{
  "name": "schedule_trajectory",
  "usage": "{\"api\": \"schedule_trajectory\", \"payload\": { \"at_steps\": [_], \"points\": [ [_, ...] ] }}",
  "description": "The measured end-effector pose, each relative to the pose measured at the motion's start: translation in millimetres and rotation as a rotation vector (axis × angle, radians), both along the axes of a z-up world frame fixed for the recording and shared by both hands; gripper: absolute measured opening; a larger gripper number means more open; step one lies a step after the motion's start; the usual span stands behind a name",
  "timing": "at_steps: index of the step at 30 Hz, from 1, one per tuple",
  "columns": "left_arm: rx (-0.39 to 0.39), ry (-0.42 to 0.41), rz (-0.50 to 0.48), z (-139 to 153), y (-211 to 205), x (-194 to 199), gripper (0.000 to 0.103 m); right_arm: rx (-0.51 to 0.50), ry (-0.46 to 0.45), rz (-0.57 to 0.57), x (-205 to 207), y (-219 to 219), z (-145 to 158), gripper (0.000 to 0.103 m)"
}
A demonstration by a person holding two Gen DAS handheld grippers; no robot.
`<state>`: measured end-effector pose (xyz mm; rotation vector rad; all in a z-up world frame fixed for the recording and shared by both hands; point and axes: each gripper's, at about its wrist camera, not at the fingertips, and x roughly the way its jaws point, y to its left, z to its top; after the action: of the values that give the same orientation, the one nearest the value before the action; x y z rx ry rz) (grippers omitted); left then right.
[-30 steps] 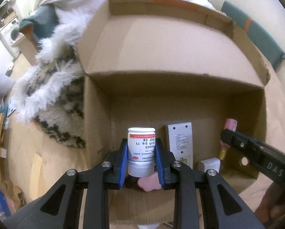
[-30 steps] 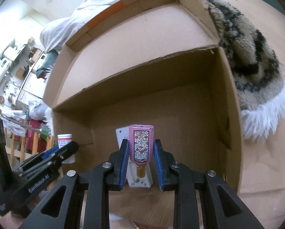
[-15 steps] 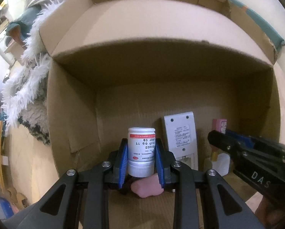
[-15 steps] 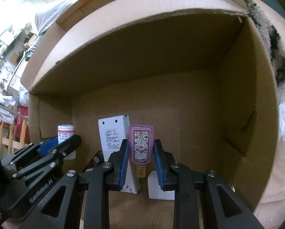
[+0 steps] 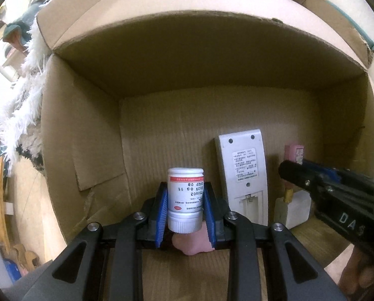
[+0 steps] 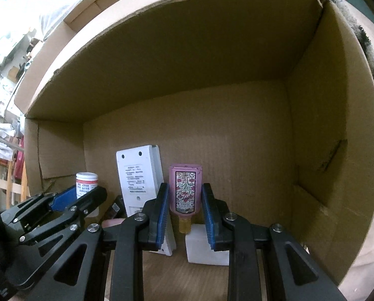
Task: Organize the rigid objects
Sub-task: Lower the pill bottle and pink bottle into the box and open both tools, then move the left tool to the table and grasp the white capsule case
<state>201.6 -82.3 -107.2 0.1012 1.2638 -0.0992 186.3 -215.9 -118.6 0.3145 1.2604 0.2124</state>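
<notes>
My left gripper (image 5: 185, 202) is shut on a white pill bottle (image 5: 185, 198) with a red band, held cap-down inside a cardboard box (image 5: 81, 138) lying on its side. My right gripper (image 6: 184, 200) is shut on a pink floral perfume bottle (image 6: 185, 192), held cap-down with its gold neck (image 6: 185, 224) low. Both are deep in the box. The right gripper appears in the left wrist view (image 5: 332, 198); the left gripper and pill bottle (image 6: 86, 181) appear in the right wrist view.
A white remote (image 5: 244, 175) leans upright on the box's back wall; it also shows in the right wrist view (image 6: 140, 175). A white block (image 6: 207, 244) and a pink object (image 5: 192, 243) lie on the box floor. A shaggy rug (image 5: 19, 105) lies left outside.
Both grippers have moved forward, deeper into the box, each still holding its bottle. The box opening now fills both views.
</notes>
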Motion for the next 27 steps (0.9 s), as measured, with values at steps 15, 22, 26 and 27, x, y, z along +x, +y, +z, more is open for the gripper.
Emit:
{"api": "schedule_trajectory", "payload": {
  "at_steps": [15, 22, 26, 27],
  "points": [
    [-0.02, -0.05, -0.028, 16.7, -10.7, -16.2, 0.057, 0.126, -0.122, -0.052, -3.0, -16.2, 32.5, 0.077],
    [-0.001, -0.058, -0.024, 20.3, -17.5, -15.7, 0.064, 0.182, -0.119, -0.086, -3.3, -27.2, 33.6, 0.086],
    [-0.007, -0.053, -0.018, 20.3, -19.0, -14.5, 0.064, 0.17, -0.118, -0.081, -3.1, -29.2, 33.0, 0.086],
    [-0.009, -0.055, -0.018, 19.8, -20.7, -15.1, 0.064, 0.168, -0.118, -0.081, -3.0, -26.1, 32.8, 0.086]
  ]
}}
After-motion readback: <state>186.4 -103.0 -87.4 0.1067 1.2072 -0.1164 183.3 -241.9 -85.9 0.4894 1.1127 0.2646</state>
